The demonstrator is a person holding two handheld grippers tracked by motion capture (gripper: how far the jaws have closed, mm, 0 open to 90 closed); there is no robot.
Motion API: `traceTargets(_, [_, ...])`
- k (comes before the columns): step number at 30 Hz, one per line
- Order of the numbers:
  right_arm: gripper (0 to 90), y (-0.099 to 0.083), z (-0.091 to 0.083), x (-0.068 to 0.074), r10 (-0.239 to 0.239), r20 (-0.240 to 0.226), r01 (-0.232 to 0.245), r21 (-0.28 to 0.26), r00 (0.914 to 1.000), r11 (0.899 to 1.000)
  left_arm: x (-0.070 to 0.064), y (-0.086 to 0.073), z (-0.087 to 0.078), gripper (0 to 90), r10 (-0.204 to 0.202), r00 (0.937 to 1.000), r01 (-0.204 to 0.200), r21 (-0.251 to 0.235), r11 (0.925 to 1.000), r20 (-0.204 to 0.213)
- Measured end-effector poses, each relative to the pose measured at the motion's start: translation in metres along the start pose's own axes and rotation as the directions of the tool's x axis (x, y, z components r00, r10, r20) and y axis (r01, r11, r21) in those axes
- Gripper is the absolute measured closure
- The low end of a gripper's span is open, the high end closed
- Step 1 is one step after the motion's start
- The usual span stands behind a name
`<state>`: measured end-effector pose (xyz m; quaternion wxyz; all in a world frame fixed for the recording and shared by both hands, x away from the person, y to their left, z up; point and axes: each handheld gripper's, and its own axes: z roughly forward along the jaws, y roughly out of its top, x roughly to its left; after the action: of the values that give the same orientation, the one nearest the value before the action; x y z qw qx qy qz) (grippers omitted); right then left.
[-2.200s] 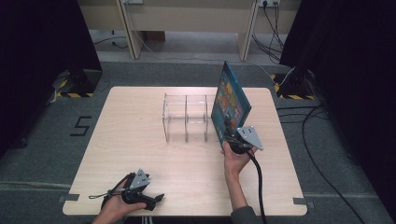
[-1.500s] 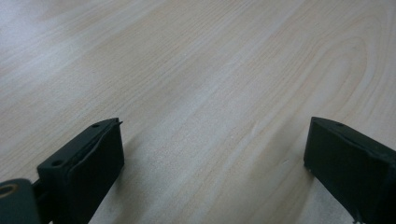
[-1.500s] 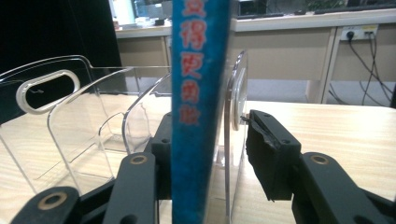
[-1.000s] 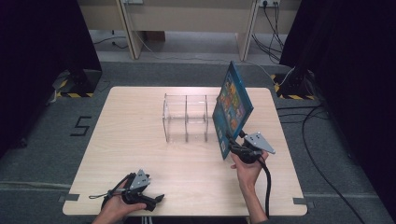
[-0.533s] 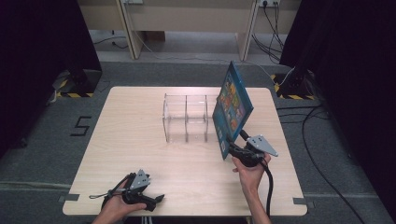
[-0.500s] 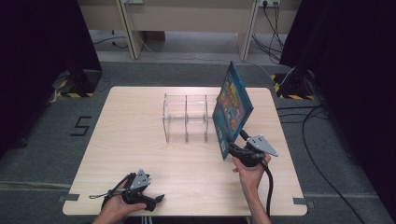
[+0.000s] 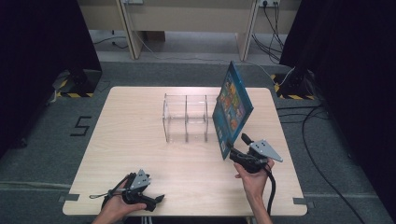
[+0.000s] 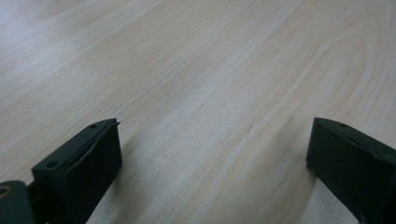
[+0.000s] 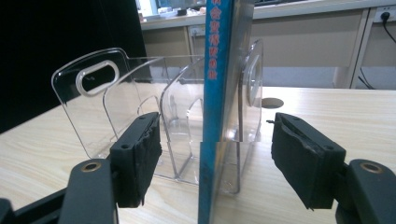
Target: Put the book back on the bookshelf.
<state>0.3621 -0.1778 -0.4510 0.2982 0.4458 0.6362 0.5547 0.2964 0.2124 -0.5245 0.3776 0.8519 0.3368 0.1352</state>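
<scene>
A thin blue picture book (image 7: 232,109) stands tilted on the table's right half, against the right end of a clear plastic rack (image 7: 187,116) with several compartments. My right gripper (image 7: 238,149) is at the book's near lower corner. In the right gripper view the book's blue spine (image 9: 215,93) stands upright between my open jaws, with a gap on each side, and the clear rack (image 9: 116,102) is just behind it. My left gripper (image 7: 156,200) rests near the table's front edge, its jaws (image 8: 212,130) spread wide over bare wood.
The wooden table (image 7: 140,121) has a small round hole (image 9: 272,102) near the far right. On the grey floor lie a "5" marker (image 7: 81,126) at left and cables (image 7: 322,116) at right. Desk legs and dark curtains stand beyond.
My right gripper has drawn back toward the person, from beside the rack to the book's lower corner. The book now leans more to the right. The left gripper has stayed put.
</scene>
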Motion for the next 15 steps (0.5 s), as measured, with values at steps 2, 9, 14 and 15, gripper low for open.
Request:
traceTargets(2, [32.6,-0.001,-0.003,0.0,0.004,-0.001,-0.004,0.003,1.0,1.0,0.0,0.0,0.0,2.4,0.0,1.0,0.0,0.0,1.0,0.0])
traceTargets(9, [30.4,-0.002,-0.014,0.0,-0.001,-0.019,0.001,0.011,0.9998,1.0,0.0,0.0,0.0,2.2,0.001,1.0,-0.001,0.001,1.0,0.001])
traceTargets(14, [26.9,-0.005,-0.018,0.003,-0.007,-0.033,0.008,0.023,0.9994,1.0,0.0,0.0,0.0,2.1,0.006,1.0,-0.006,0.002,1.0,0.005])
traceTargets(15, [26.6,-0.006,-0.02,0.004,-0.005,-0.038,0.006,0.023,0.9993,1.0,0.0,-0.001,0.0,2.1,0.005,1.0,-0.005,0.001,1.0,0.006])
